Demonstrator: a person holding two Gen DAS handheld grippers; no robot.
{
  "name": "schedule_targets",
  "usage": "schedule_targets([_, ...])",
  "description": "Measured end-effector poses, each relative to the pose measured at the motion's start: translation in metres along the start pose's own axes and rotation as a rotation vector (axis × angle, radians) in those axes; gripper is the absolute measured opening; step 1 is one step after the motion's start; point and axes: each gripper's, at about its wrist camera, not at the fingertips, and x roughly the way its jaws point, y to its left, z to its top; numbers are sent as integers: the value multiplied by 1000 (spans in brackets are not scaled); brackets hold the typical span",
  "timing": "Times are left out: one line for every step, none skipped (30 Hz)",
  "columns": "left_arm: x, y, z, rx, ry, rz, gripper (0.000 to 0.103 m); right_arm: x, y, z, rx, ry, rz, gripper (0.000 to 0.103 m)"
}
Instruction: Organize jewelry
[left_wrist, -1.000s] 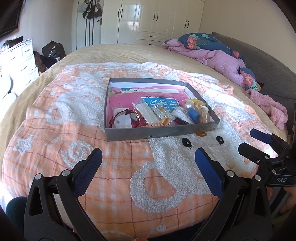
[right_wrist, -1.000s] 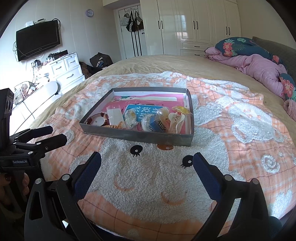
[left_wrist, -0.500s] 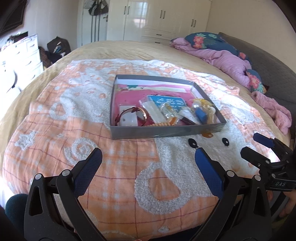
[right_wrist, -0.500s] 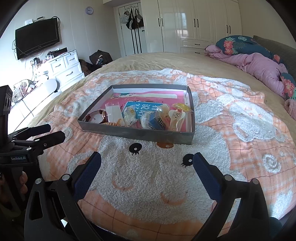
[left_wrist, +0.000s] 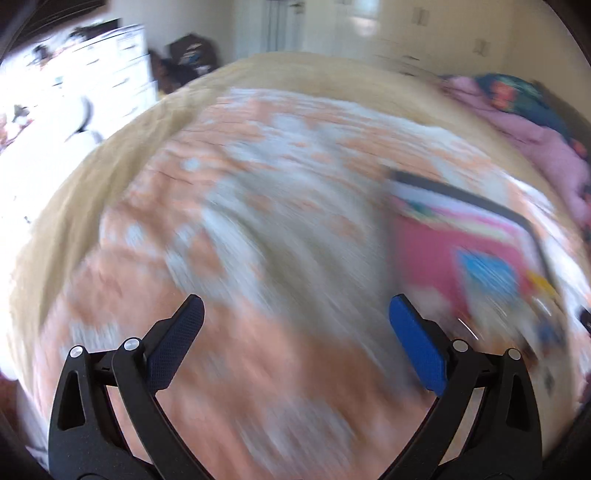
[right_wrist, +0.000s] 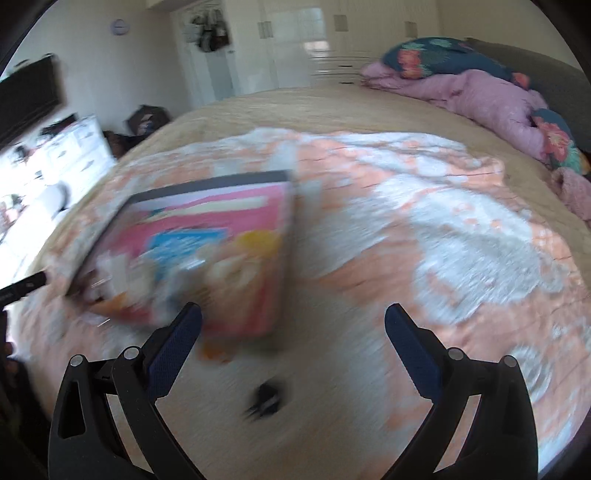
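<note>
A shallow grey box (right_wrist: 207, 182) with a pink lining holds a jumble of small jewelry packets, blurred by motion. In the left wrist view the box (left_wrist: 469, 199) sits at the right. My left gripper (left_wrist: 295, 334) is open over the orange and white blanket, left of the box, with nothing between its fingers. My right gripper (right_wrist: 293, 339) is open too, just in front of the box's near right corner; its left fingertip (right_wrist: 184, 325) overlaps the box's front edge in the picture. The left gripper's tip (right_wrist: 26, 286) shows at the left edge of the right wrist view.
The box lies on an orange and white plush blanket (right_wrist: 424, 236) spread over a tan bed. A pink quilt with floral pillows (right_wrist: 480, 92) lies at the far right. White drawers (left_wrist: 110, 55) and wardrobes stand beyond the bed.
Both grippers have swung forward and apart quickly, blurring the views. The box has shifted right in the left view and left in the right view, and looks much closer. Both grippers remain open.
</note>
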Motion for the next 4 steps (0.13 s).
schedule_targets([14,7,10,-15,12,19,94,19,-17,12,18,11,-53,99])
schedule_targets([34,15,22,-37,26,39,94,37,-35,23,49,24,-96,99])
schedule_targets([52,21,33,-46,33,50,94,53,-49,31,67,43,-133,99])
schedule_targets([65,26,39,-57,45,62,94,70,-63,39,76,64,-172,99])
